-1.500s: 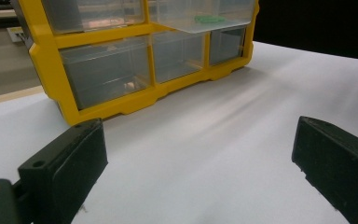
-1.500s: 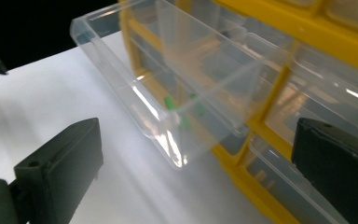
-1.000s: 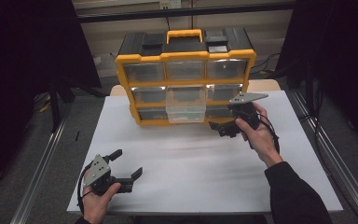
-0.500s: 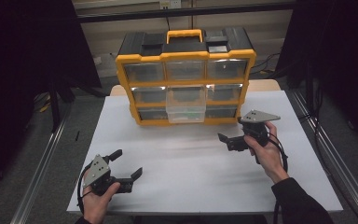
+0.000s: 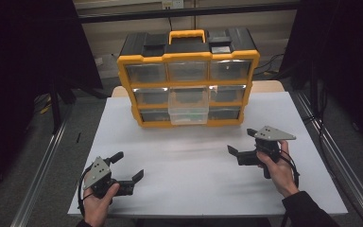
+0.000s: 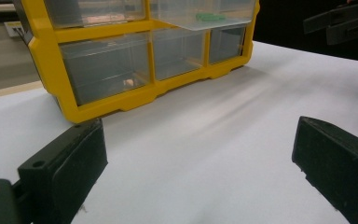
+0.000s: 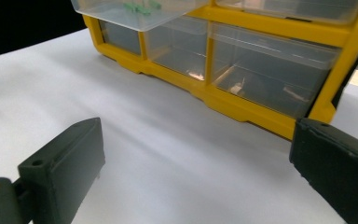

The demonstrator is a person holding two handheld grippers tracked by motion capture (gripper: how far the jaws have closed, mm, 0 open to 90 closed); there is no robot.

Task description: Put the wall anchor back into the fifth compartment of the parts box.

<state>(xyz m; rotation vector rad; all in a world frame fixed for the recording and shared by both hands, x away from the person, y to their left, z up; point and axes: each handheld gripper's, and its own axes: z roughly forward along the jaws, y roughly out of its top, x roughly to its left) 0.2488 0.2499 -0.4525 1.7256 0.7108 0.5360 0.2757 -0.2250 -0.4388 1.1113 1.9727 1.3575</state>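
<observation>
A yellow-framed organizer (image 5: 189, 85) stood upright at the far middle of the white table (image 5: 208, 179), its top black with a yellow handle (image 5: 187, 35). Its front held nine clear drawers — three rows of three. Eight sat flush; the middle drawer (image 5: 188, 106) of the centre row was pulled out toward the person, overhanging the drawer below it. Small green pieces (image 6: 209, 17) lay inside the open drawer; in the left gripper view they read as one blurred cluster, and their number could not be told. A few small pale bits showed in the bottom-row drawers, too dim to name.

Two grippers were on hand, one in each fist. The left gripper (image 5: 128, 166) hovered low at the near left corner of the table, well apart from the organizer, its jaws spread wide with nothing between them. The right gripper (image 5: 239, 142) hung over the table's right side, near the organizer's front but not touching it — its jaws likewise wide apart and bare. Each carried a grey three-cornered plate on top.
</observation>
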